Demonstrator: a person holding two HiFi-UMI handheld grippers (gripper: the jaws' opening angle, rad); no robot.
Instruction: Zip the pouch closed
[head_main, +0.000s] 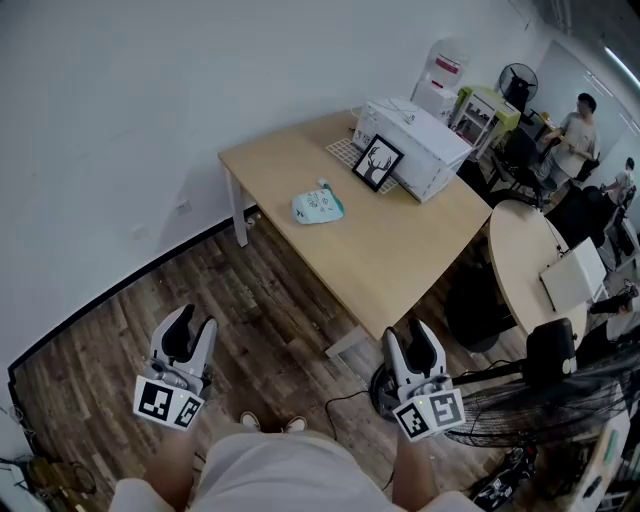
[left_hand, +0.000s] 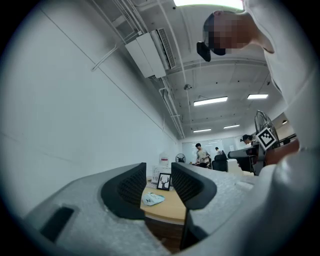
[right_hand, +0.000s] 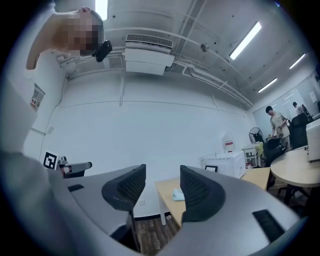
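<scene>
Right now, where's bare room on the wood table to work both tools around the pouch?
Bare: near half of the table, from the pouch to the near corner, plus the corner left of the pouch. Crowded: far end, picture frame by white box.

rectangular wooden table (head_main: 400, 250) on dark plank floor (head_main: 230, 300), near white wall (head_main: 150, 100). white box (head_main: 420, 150) at table's far corner. framed deer picture (head_main: 378, 163) leans against box front. round table (head_main: 520, 260) just beside right edge (white flat item on top). standing fan (head_main: 518, 82) and water dispenser (head_main: 447, 68) beyond far corner. person (head_main: 575, 125) at back.
</scene>
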